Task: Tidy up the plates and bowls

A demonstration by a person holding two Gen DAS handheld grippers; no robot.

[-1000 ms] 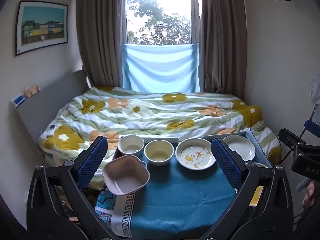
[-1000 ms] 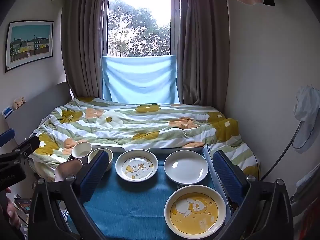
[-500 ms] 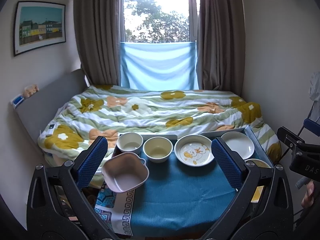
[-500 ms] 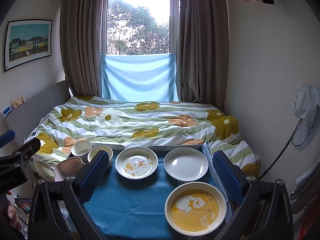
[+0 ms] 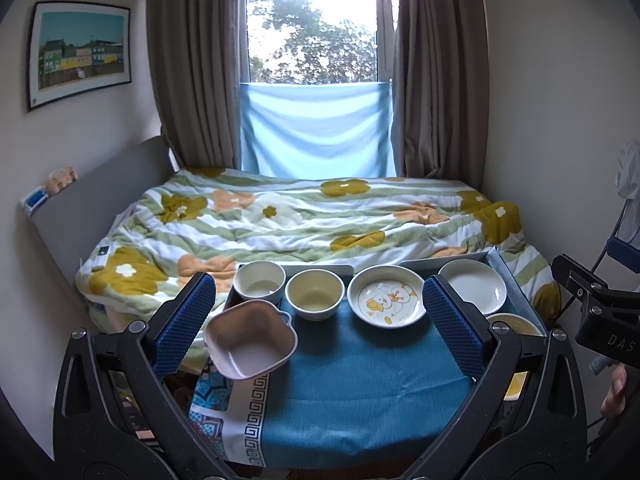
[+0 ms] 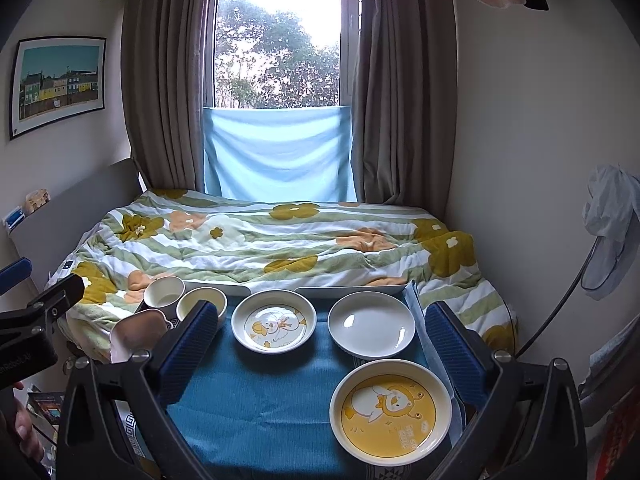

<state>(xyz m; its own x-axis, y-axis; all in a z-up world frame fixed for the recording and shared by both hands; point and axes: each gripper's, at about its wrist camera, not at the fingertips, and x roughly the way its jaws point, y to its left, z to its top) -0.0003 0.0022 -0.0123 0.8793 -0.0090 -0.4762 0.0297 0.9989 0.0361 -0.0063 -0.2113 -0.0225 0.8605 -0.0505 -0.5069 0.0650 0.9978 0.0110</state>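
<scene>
Both claws, left (image 5: 318, 320) and right (image 6: 322, 344), gape wide, holding nothing. Nearest on the surface (image 6: 256, 408), at 5 o'clock, sits the yellow plate (image 6: 391, 407). Farther: pink bowl (image 5: 250, 340), duck plate (image 6: 274, 327), white plate (image 6: 371, 325), two cups (image 5: 259, 282).

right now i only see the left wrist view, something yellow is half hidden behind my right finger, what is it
observer: a yellow plate with a cartoon animal print. It is empty and lies flat on the blue cloth.
operator: ok and is the right gripper holding anything
observer: no, the right gripper holds nothing. Its jaws stand wide open above the table, and the yellow plate lies below them, on its right-finger side.
</scene>
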